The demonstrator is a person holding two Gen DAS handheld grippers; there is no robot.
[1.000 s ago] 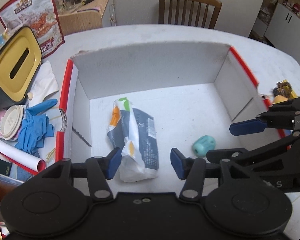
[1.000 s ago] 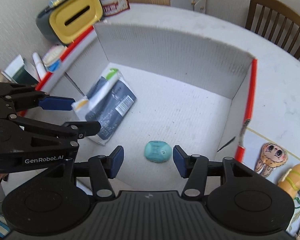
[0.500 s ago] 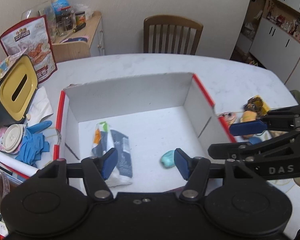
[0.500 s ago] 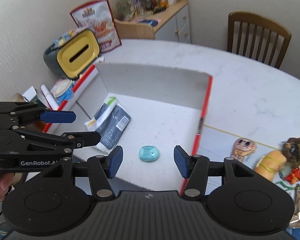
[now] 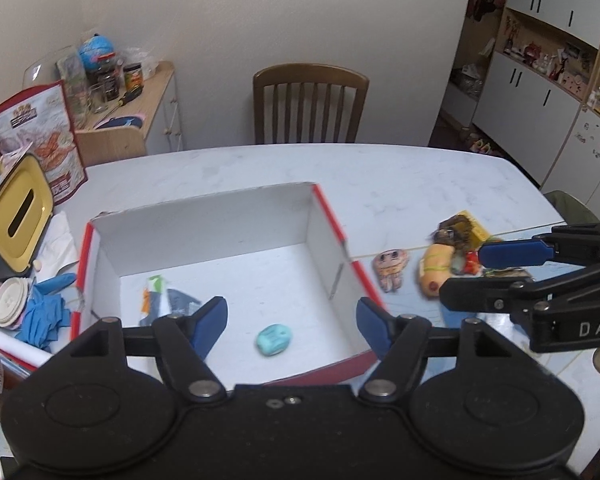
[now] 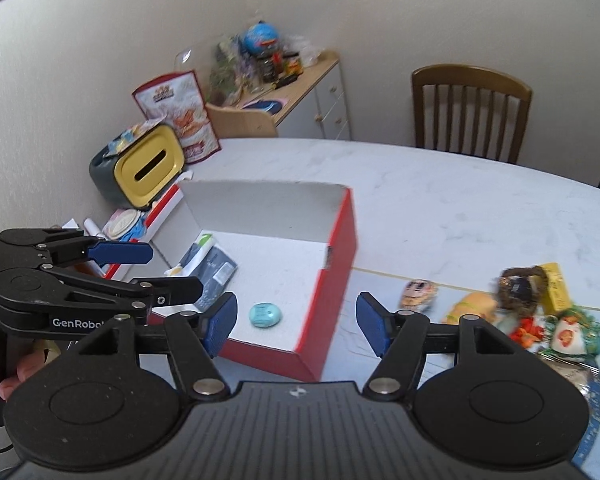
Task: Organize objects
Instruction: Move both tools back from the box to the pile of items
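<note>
**Both grippers held above the box, fingers apart and empty**

The left gripper (image 5: 290,326) hangs over the near edge of the red-and-white box (image 5: 204,220), its blue-padded fingers spread wide with nothing between them. The right gripper (image 6: 296,322) is likewise spread and empty, above the box's near right corner.

Inside the box, on its white floor, lie a teal oval soap (image 5: 274,339) towards the near side and a grey-and-white packet (image 6: 212,266) by the left wall; the two are well apart.

On the tabletop (image 5: 380,176) to the right of the box, outside it, sits a loose cluster: a small flat cartoon figure (image 5: 390,270) nearest the box, then a hot-dog toy (image 5: 434,268), with a brown tangle and a yellow box behind them. A yellow-lidded bin (image 5: 18,210) and blue gloves (image 5: 46,314) lie left of the box.
</note>
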